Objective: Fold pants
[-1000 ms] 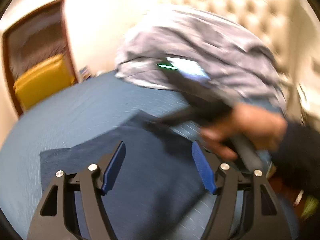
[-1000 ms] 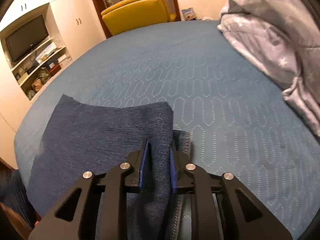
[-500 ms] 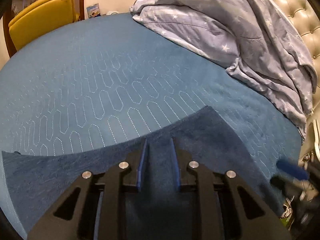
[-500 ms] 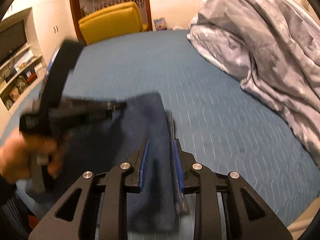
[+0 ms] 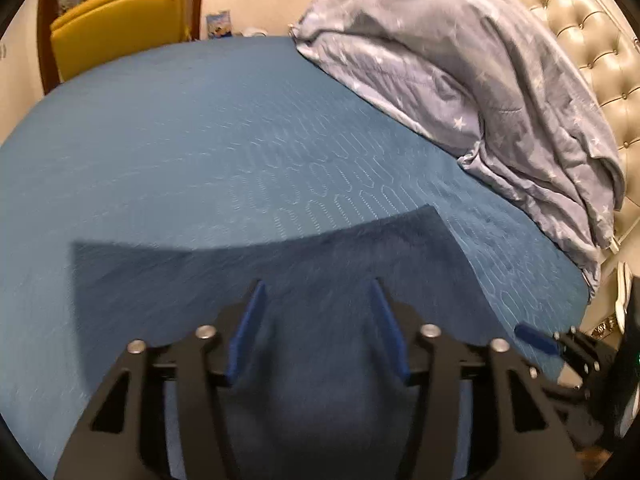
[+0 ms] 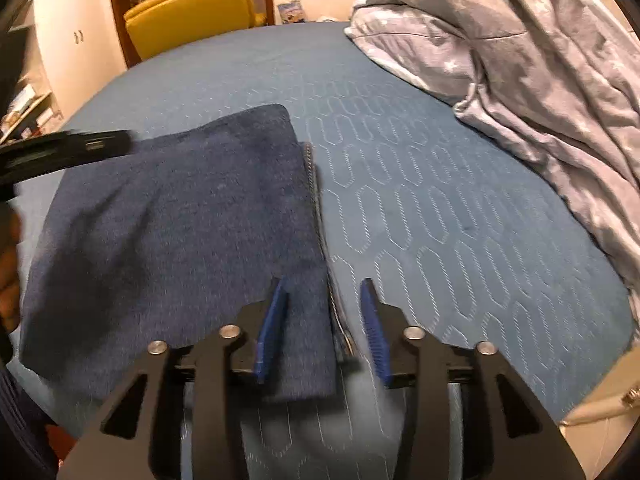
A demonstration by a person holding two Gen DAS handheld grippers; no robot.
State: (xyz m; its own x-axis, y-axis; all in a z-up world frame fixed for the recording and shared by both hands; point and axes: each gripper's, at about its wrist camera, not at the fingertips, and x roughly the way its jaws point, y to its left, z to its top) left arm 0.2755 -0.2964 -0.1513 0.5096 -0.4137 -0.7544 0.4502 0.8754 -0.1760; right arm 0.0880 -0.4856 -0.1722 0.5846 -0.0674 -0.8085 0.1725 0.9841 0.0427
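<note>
Pants of dark blue denim lie folded into a flat rectangle on the bed, filling the lower left and centre of the right wrist view. A stitched seam edge peeks out along the fold's right side, running down toward the bottom centre of the frame. In the left wrist view the same pants spread across the lower half of the frame, their far edge curving from centre left to a corner at centre right.

The right hand-held gripper hovers at the bottom centre of its frame with its blue-padded fingers spread apart, straddling the near right edge of the fold; nothing is pinched between them. The left hand-held gripper sits at the bottom centre of its own frame, fingers likewise parted over the denim and holding nothing. It also shows as a dark blurred bar at the centre left edge of the right wrist view. The right hand-held gripper's blue pad and black frame appear at the lower right edge of the left wrist view.

The bed wears a blue quilted cover with looping stitch lines. A crumpled grey duvet with pale stars is heaped in the upper right. A yellow armchair stands in the upper left, beyond the bed, and a cream tufted headboard rises at the upper right of the left wrist view.
</note>
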